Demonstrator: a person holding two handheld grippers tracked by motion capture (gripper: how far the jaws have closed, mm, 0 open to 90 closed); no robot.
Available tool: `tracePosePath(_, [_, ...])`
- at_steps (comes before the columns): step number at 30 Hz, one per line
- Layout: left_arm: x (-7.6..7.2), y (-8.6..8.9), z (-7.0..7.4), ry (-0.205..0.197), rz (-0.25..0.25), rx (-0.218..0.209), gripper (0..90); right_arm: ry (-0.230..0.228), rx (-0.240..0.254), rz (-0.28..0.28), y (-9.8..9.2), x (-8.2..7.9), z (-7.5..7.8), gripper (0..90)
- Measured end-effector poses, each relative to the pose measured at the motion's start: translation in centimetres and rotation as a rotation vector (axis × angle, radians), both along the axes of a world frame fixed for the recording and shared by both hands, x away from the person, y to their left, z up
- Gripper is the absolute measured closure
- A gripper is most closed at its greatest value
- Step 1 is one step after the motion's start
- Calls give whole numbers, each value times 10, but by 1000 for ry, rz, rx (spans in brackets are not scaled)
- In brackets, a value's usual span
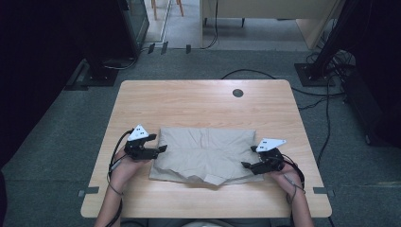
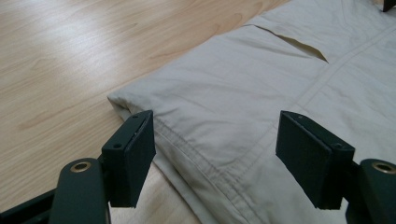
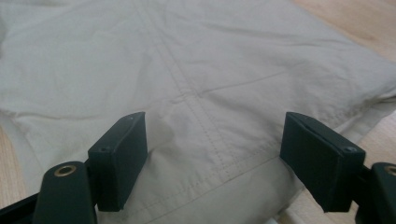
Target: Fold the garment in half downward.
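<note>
Jaws parted, both grippers (image 1: 157, 144) (image 1: 250, 157) flank the folded garment (image 1: 205, 153), pointing inward.

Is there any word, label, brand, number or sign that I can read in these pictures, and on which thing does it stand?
None: no readable text stands anywhere.
Folded beige garment: plain cloth with seams, no label or print.
Grey plates on the left gripper and right gripper: small dark marks, too small to read.
Wooden table: bare, no writing.
</note>
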State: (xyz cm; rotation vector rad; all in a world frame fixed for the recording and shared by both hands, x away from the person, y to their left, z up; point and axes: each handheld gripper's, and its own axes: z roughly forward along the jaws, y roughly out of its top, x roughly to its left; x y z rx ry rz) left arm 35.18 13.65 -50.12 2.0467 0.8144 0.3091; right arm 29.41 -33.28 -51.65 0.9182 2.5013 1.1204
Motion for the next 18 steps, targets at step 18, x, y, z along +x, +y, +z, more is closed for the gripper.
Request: tracePosePath(18, [27, -6, -4, -7, -48, -10, 284, -19, 16, -40, -2, 1, 6, 217])
